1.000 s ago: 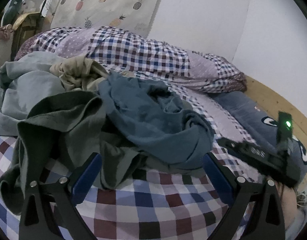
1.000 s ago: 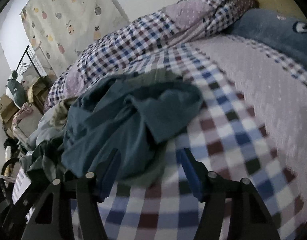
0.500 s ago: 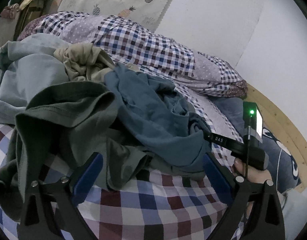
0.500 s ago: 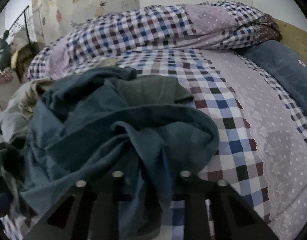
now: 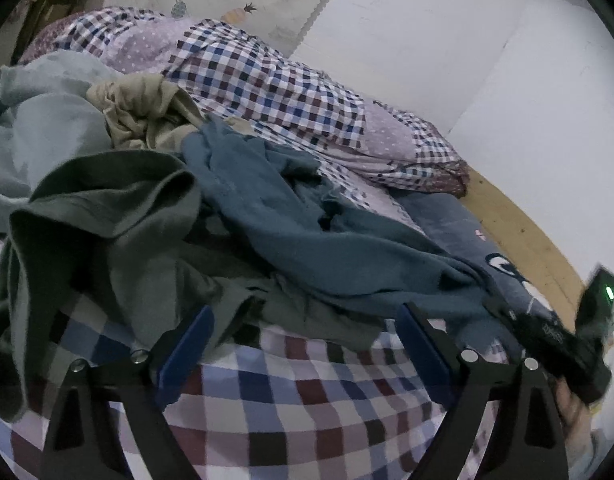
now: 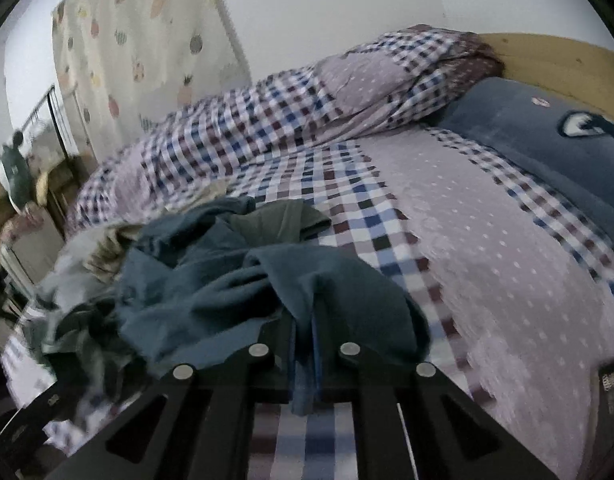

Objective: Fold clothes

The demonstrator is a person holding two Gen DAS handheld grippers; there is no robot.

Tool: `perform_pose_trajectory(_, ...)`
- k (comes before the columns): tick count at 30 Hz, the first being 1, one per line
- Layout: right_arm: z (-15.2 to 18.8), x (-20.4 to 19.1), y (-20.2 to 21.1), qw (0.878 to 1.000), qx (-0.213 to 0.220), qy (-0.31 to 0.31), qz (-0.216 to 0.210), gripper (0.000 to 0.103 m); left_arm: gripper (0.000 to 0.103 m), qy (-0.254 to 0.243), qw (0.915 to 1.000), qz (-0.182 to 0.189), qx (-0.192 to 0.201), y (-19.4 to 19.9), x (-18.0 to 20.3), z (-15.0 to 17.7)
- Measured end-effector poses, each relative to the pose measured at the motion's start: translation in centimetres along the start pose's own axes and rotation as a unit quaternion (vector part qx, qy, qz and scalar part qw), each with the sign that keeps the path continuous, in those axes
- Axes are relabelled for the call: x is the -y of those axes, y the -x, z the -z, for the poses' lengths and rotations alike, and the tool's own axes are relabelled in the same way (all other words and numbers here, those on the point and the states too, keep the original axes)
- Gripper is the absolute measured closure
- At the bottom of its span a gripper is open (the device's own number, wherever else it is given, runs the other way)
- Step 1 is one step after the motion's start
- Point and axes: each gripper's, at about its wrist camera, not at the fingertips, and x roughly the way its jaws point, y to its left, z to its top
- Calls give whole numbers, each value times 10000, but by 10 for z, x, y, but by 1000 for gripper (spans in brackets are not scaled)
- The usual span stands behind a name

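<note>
While lying across the checked bedsheet (image 5: 291, 392), spreading out toward a wooden bed frame (image 5: 523, 232) and white walls (image 5: 447, 40). Hanging behind, in the far corner, a pale curtain (image 6: 147, 52) printed with pineapples. Bunching along the wall side, a checked and dotted quilt (image 6: 267, 120); resting by the frame, a dark blue pillow (image 6: 547, 148) with a cartoon eye on it. Showing dimly at the left edge of the right wrist view, a metal rack (image 6: 55, 120) with blurred things around it.

Heaping on the sheet, a pile of clothes: a teal garment (image 5: 307, 240) draping over an olive green garment (image 5: 119, 216), with a tan garment (image 5: 147, 112) and a pale grey-green garment (image 5: 39, 120) crumpling behind them. Lying closest to the left gripper (image 5: 303, 344), the olive and teal folds, filling the view ahead of it.

Standing wide apart, the left gripper's blue-padded fingers (image 5: 187, 340), holding nothing, hovering just in front of the pile's near edge. Pinching narrowly on a fold of the teal garment (image 6: 267, 292), the right gripper (image 6: 305, 344), with cloth trapped between the pads and bulging over the fingers. Stretching taut from the pile toward that grip, seen at the right of the left wrist view, the teal cloth, with a hand (image 5: 575, 412) gripping the tool below a green light.
</note>
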Motion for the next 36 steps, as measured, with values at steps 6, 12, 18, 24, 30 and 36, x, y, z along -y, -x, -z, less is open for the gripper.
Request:
perform_pose_trajectory(6,44,-11,70,9989,-123,-34,-446,99,9,350,9972,629,-196,5,1,4)
perform_pose_trajectory(12,109,-62,111,9894,-649,589,-1159,102,9,512,9935,983,-278,26,-1,11)
perform_pose_trajectory(18,151,-88,126,9755,-910,1305,-1522,101,9,502,9948,834,-305,45,-7,18)
perform_pose_trajectory(24,135,-48,143,9779,-578,706,-1883,97,9,262,9936,937,-569,58,0,44)
perform_pose_trajectory(30,144,-47,156,9519,-877,1092,-2727,78,9,-19,9896,1095,-929,70,17,76)
perform_pose_trajectory(36,149,-31,177,9472,-631,1070,-2956,54,9,-58,9885,961,-1167,84,18,97)
